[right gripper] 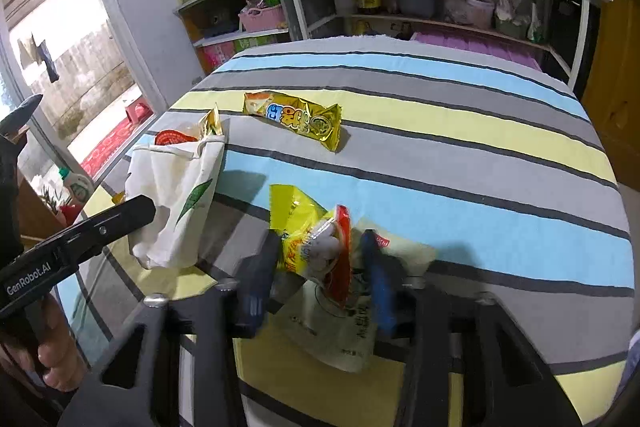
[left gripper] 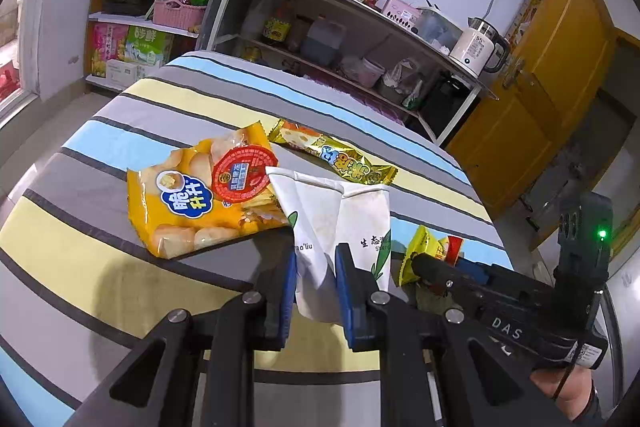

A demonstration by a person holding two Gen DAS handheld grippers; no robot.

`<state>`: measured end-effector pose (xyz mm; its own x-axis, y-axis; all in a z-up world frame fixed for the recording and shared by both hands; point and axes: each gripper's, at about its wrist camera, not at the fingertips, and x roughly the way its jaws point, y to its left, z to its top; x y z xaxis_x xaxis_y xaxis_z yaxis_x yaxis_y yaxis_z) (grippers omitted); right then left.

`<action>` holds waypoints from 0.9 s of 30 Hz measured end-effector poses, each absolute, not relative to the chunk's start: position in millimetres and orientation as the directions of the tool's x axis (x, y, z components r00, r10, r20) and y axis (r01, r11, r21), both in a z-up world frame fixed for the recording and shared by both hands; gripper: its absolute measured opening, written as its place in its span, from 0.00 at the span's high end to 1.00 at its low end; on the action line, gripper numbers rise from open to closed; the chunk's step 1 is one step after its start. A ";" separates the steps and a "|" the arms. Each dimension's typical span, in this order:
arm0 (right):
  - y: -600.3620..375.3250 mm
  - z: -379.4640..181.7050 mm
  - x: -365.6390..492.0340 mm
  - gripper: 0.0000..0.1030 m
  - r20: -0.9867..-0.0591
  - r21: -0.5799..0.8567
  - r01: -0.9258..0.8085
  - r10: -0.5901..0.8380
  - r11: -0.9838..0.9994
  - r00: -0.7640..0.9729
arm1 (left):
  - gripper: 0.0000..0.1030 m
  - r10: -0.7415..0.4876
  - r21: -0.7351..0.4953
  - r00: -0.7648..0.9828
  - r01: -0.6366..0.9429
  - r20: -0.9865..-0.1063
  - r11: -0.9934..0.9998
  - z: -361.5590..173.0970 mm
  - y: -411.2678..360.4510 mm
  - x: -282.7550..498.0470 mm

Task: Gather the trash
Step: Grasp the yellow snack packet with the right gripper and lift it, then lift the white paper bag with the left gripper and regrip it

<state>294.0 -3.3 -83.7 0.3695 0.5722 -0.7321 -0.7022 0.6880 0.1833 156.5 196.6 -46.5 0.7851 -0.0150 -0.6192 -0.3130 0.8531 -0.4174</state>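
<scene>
The left tool pinched the white paper bag above the striped desk. The right tool, its blue pads narrowed, gripped a crumpled yellow-and-red snack wrapper. A gold wrapper and an orange chip bag lay beyond.

On the striped table a paper bag stood at left, a snack wrapper lay far behind, and another wrapper sat near, to the bag's right.
</scene>
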 end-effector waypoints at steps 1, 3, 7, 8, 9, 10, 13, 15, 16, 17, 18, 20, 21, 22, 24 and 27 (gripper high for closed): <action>-4.4 -83.3 293.6 0.69 -0.730 0.185 -0.699 0.572 0.691 0.373 | 0.81 -0.017 -0.418 0.785 -0.312 -0.620 0.853 -46.6 196.7 156.4; -7.9 -80.9 292.1 0.70 -0.724 0.189 -0.694 0.576 0.695 0.380 | 0.81 -0.016 -0.415 0.785 -0.310 -0.619 0.855 -45.1 195.2 155.9; -19.7 -70.6 285.3 0.70 -0.701 0.205 -0.682 0.591 0.702 0.398 | 0.81 -0.012 -0.407 0.793 -0.300 -0.609 0.863 -38.2 190.3 150.3; -21.4 -68.0 283.4 0.70 -0.696 0.207 -0.679 0.594 0.704 0.404 | 0.81 -0.009 -0.402 0.796 -0.296 -0.606 0.866 -35.9 186.7 148.3; -26.6 -64.1 279.5 0.70 -0.687 0.211 -0.676 0.599 0.706 0.411 | 0.81 -0.008 -0.398 0.798 -0.291 -0.602 0.870 -32.9 183.6 146.0; -32.3 -60.3 275.0 0.70 -0.679 0.213 -0.673 0.602 0.708 0.419 | 0.81 -0.009 -0.395 0.800 -0.287 -0.600 0.873 -31.5 182.0 144.8; -46.8 -51.8 262.8 0.70 -0.663 0.207 -0.662 0.601 0.720 0.446 | 0.81 -0.011 -0.383 0.807 -0.268 -0.591 0.884 -24.2 172.2 137.1; -57.5 -47.8 254.7 0.70 -0.655 0.207 -0.656 0.601 0.726 0.459 | 0.81 -0.018 -0.375 0.811 -0.250 -0.585 0.893 -18.5 161.7 132.6; -64.3 -45.2 249.3 0.70 -0.650 0.207 -0.650 0.600 0.731 0.468 | 0.81 -0.022 -0.372 0.812 -0.243 -0.583 0.896 -16.4 158.0 131.7; -70.3 -42.7 245.1 0.70 -0.644 0.208 -0.644 0.598 0.737 0.477 | 0.81 -0.027 -0.367 0.814 -0.231 -0.580 0.901 -12.9 151.0 129.1; -76.4 -40.1 240.3 0.70 -0.638 0.209 -0.639 0.598 0.741 0.485 | 0.81 -0.031 -0.362 0.816 -0.222 -0.577 0.905 -10.6 146.1 126.4; -87.4 -34.8 232.7 0.70 -0.627 0.210 -0.629 0.597 0.748 0.501 | 0.81 -0.036 -0.351 0.820 -0.204 -0.571 0.914 -5.8 134.9 122.3; -91.8 -32.5 229.8 0.70 -0.622 0.208 -0.625 0.595 0.753 0.509 | 0.81 -0.041 -0.344 0.822 -0.193 -0.568 0.919 -3.0 128.2 119.9; -96.3 -30.0 226.0 0.70 -0.617 0.206 -0.621 0.593 0.756 0.518 | 0.81 -0.044 -0.338 0.824 -0.182 -0.565 0.923 -0.4 122.4 118.2; -107.6 -24.0 216.8 0.70 -0.604 0.203 -0.611 0.589 0.765 0.537 | 0.81 -0.048 -0.321 0.827 -0.163 -0.561 0.933 4.1 110.5 113.4; -123.5 -16.6 204.3 0.70 -0.587 0.201 -0.595 0.582 0.778 0.563 | 0.83 -0.064 -0.304 0.829 -0.131 -0.555 0.943 9.4 92.3 109.5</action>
<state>204.3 -123.5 -16.6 0.5630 0.5820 -0.5867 -0.5948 0.7783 0.2013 109.5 92.3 9.4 0.8294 -0.0637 -0.5550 -0.1312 0.9434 -0.3045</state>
